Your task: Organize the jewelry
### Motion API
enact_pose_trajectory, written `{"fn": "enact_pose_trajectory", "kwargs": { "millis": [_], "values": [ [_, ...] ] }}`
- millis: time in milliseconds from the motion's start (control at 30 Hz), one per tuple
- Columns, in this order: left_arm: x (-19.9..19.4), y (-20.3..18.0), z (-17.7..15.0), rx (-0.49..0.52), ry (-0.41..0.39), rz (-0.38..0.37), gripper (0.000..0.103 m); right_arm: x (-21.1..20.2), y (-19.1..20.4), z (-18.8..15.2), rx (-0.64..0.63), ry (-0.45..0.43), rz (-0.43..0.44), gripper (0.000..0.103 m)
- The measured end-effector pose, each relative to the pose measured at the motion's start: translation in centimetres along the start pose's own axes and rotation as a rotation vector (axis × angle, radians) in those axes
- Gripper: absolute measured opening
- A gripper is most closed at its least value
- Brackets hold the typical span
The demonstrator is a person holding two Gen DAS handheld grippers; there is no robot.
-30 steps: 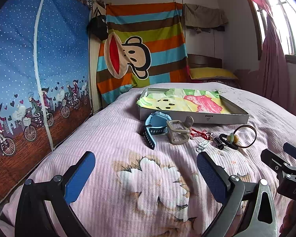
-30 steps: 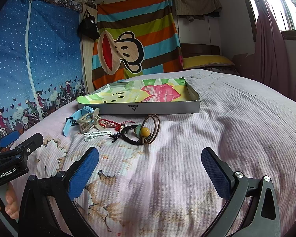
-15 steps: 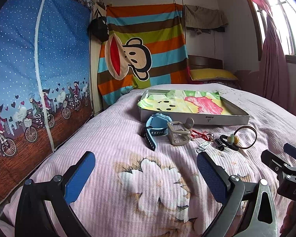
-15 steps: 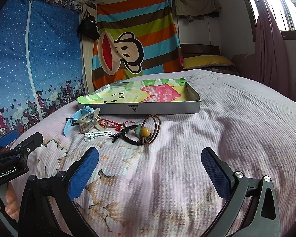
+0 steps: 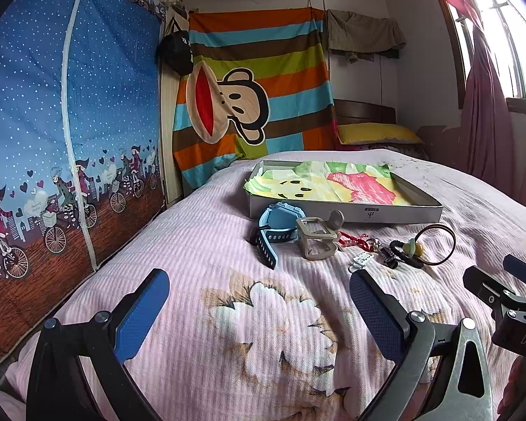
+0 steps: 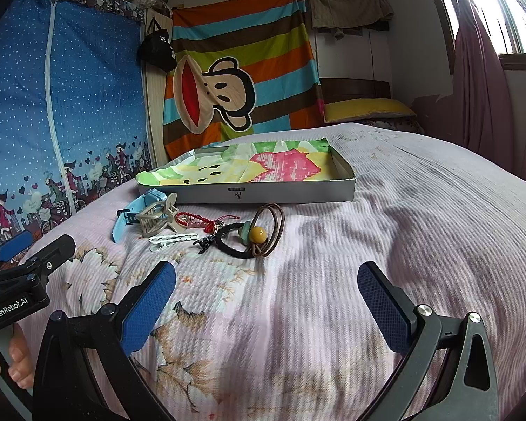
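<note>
A row of small items lies on the pink bedspread in front of a shallow grey box (image 5: 396, 212) (image 6: 298, 193) lined with a colourful cloth. The items are a blue watch (image 5: 278, 222) (image 6: 136, 212), a beige claw clip (image 5: 317, 235) (image 6: 157, 215), a red cord bracelet (image 5: 354, 240) (image 6: 193, 219), a white clip (image 5: 361, 258) (image 6: 172, 238), and black and brown hair ties with a yellow bead (image 5: 417, 249) (image 6: 257, 235). My left gripper (image 5: 259, 310) is open and empty, short of the watch. My right gripper (image 6: 266, 301) is open and empty, short of the hair ties.
A blue fabric wardrobe (image 5: 63, 140) stands along the bed's left side. A striped monkey cloth (image 5: 252, 105) hangs on the far wall. A yellow pillow (image 5: 375, 133) lies at the head of the bed. Pink curtains (image 5: 487, 119) hang at the right.
The left wrist view has drifted slightly, with the box and items a touch lower in frame. Both grippers stay open and nothing on the bed has moved.
</note>
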State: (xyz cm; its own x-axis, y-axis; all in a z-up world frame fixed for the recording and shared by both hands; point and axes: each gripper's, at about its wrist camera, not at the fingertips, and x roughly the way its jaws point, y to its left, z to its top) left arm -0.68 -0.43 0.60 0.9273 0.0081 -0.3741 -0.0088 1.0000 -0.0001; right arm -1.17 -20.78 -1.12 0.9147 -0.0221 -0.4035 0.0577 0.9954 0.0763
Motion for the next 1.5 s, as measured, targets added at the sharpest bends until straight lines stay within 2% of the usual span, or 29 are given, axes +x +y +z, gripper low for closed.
{"fn": "enact_pose_trajectory", "kwargs": {
  "millis": [1500],
  "values": [
    [-0.32, 0.17, 0.73, -0.002, -0.002, -0.002, 0.103, -0.07, 0.03, 0.21, -0.004, -0.001, 0.002, 0.102]
  ]
}}
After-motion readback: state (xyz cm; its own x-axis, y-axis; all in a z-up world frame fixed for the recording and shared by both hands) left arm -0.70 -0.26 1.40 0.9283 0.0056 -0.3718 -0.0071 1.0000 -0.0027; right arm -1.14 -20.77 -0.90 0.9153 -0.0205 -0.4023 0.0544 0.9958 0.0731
